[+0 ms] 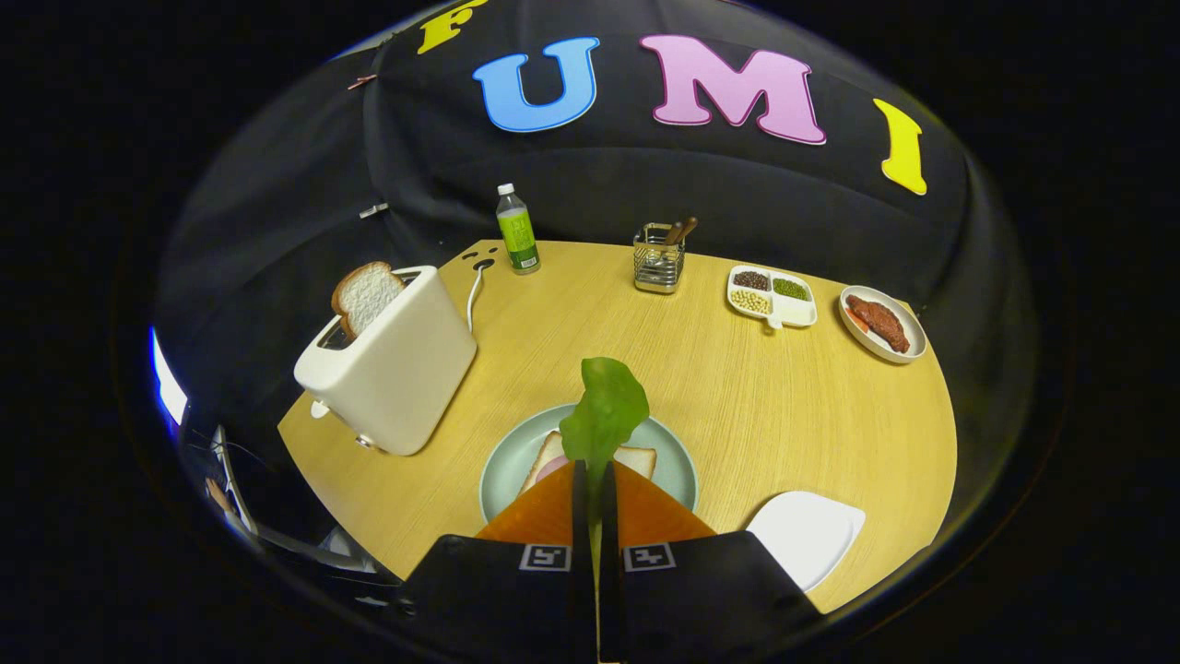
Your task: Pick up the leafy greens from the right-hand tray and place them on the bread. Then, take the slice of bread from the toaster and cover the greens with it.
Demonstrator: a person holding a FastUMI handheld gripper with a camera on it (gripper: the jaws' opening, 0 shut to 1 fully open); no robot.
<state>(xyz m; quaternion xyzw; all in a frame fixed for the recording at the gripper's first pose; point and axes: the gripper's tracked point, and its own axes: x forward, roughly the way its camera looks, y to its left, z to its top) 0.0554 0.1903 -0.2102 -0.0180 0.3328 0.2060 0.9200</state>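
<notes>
Leafy greens (604,410) are pinched between closed gripper (595,472) fingers, held above bread (636,458) on round plate (678,461); second slice (367,295) is seen in toaster (392,364).

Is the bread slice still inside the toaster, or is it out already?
In: the bread slice stands in the toaster slot.

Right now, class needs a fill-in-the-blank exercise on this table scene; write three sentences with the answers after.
1. The tongs are shut on a leaf of ____.
2. A slice of bread sticks up from the ____.
3. The leaf hangs above the bread lying on the round ____.

Missing words: greens; toaster; plate
</notes>
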